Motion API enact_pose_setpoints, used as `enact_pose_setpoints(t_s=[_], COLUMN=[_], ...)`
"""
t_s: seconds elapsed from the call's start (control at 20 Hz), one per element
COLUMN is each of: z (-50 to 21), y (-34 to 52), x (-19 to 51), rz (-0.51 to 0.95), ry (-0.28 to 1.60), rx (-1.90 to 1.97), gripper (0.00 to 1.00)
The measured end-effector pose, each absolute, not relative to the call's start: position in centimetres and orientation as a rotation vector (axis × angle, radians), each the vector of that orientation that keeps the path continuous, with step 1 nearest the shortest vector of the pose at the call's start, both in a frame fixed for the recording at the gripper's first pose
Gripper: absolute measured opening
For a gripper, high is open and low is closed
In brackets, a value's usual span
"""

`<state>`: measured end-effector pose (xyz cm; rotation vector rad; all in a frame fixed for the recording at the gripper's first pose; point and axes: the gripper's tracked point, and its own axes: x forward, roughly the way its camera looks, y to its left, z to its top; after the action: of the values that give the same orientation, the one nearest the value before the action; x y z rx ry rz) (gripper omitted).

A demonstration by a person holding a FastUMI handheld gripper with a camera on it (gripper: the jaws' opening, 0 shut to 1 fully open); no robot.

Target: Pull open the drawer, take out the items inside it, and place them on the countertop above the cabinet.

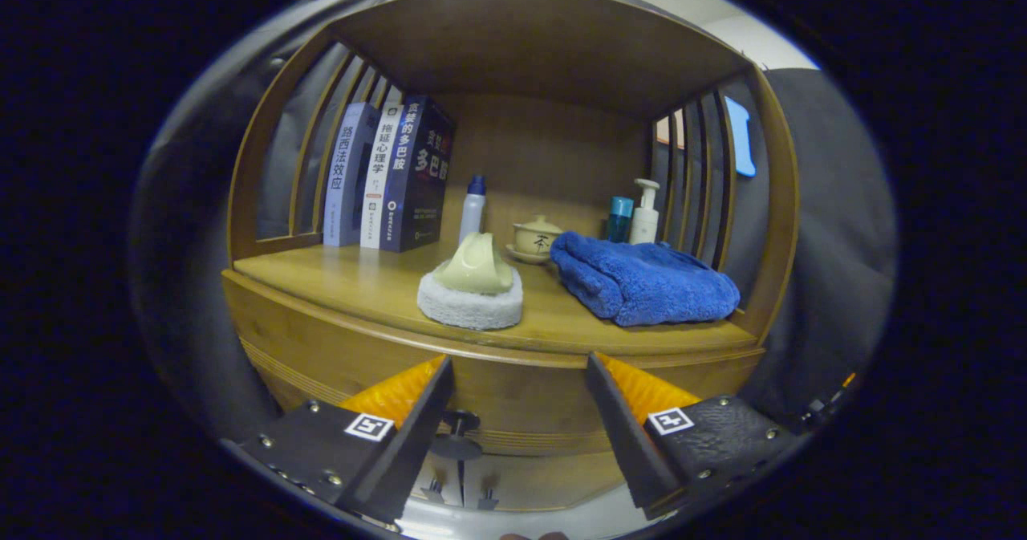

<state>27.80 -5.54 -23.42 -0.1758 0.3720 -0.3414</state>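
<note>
Just ahead of our gripper [517,379], jaws wide, empty: round drawer knob [459,424]; above, folded plush towel [642,279] (blue).

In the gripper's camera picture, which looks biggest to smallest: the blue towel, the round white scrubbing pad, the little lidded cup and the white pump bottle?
As they look in the gripper view:
1. blue towel
2. white scrubbing pad, nearest the open gripper
3. lidded cup and pump bottle: too close to rank, and both stand farther back, which shrinks them.

Gripper [517,383]: held level, pointing straight forward. Fingers [401,391] spread wide apart, tips even with each other. Gap between them empty; nothing gripped, nothing touching either finger.
</note>
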Motion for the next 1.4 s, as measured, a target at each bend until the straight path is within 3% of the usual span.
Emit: enact_pose_setpoints(t_s=[1.4], z=[-23.44], y=[-5.73], x=[27.61], rz=[-0.333], ry=[0.315], rx=[-0.210], gripper=[0.99])
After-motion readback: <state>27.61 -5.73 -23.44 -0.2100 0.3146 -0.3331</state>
